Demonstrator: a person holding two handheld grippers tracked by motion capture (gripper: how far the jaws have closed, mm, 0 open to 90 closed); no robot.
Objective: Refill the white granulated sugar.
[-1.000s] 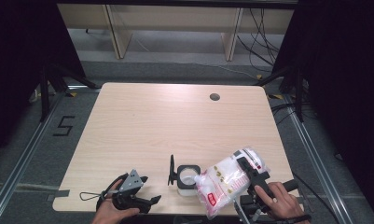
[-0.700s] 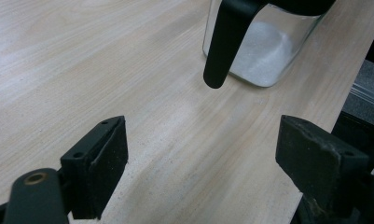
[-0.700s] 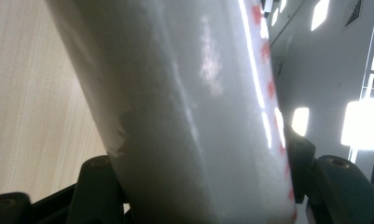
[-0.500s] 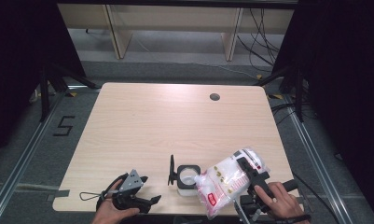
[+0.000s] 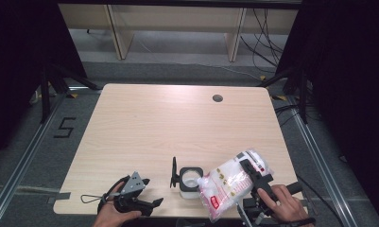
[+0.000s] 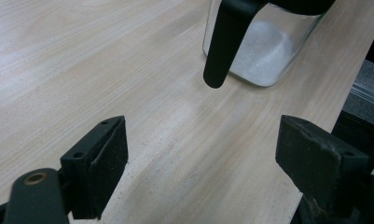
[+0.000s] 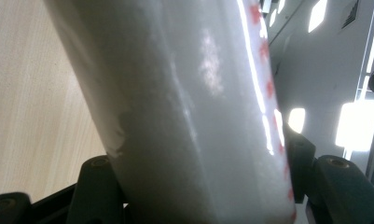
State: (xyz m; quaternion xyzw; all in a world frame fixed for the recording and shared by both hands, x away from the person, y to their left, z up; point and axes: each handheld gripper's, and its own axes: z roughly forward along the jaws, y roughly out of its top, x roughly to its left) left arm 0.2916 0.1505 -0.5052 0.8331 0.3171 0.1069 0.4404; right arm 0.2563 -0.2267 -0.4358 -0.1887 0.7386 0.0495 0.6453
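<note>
A square glass jar (image 5: 189, 182) with a black rim sits near the table's front edge, its black lid (image 5: 173, 172) flipped up on the left. It holds a little white powder (image 6: 261, 49). A plastic bag of white granules (image 5: 229, 184) with red print hangs tilted just right of the jar, its lower end by the jar's rim. My right gripper (image 5: 246, 171) is shut on the bag (image 7: 189, 102), which lies between its jaws. My left gripper (image 5: 151, 192) rests open on the table left of the jar. Its jaws (image 6: 208, 144) hold nothing and point at the jar.
The light wooden table (image 5: 177, 123) has a round cable hole (image 5: 218, 98) at the back right. The jar and both grippers stand close to the front edge (image 6: 324, 116). Metal floor rails and dark curtains flank the table.
</note>
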